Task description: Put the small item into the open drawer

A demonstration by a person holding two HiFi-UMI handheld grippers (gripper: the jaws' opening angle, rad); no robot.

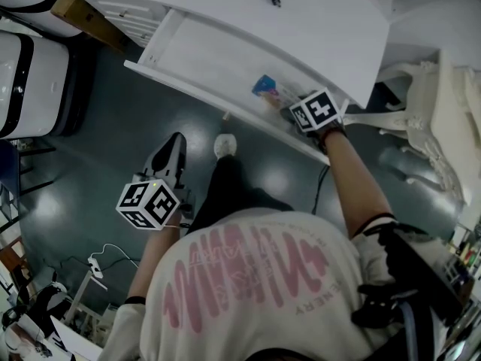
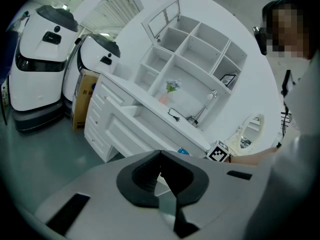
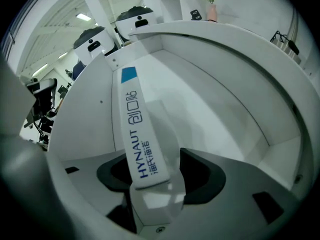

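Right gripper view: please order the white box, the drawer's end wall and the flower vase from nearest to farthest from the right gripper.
1. White box: between the open jaws, reaching forward into the drawer.
2. Drawer's end wall: straight ahead, just past the box's blue end.
3. Flower vase: above the drawer, at the upper right.

Seen in the head view, the person's right arm [image 1: 352, 177] stretches toward the upper right of centre. Its right gripper [image 1: 285, 111] is tipped steeply downward, jaws spread wide, with a slim white box [image 3: 142, 134] standing unpinched between them. At lower left, the left arm [image 1: 152, 269] stays bent close to the body, and the left gripper [image 1: 173, 143] is angled gently down, jaws together and empty.
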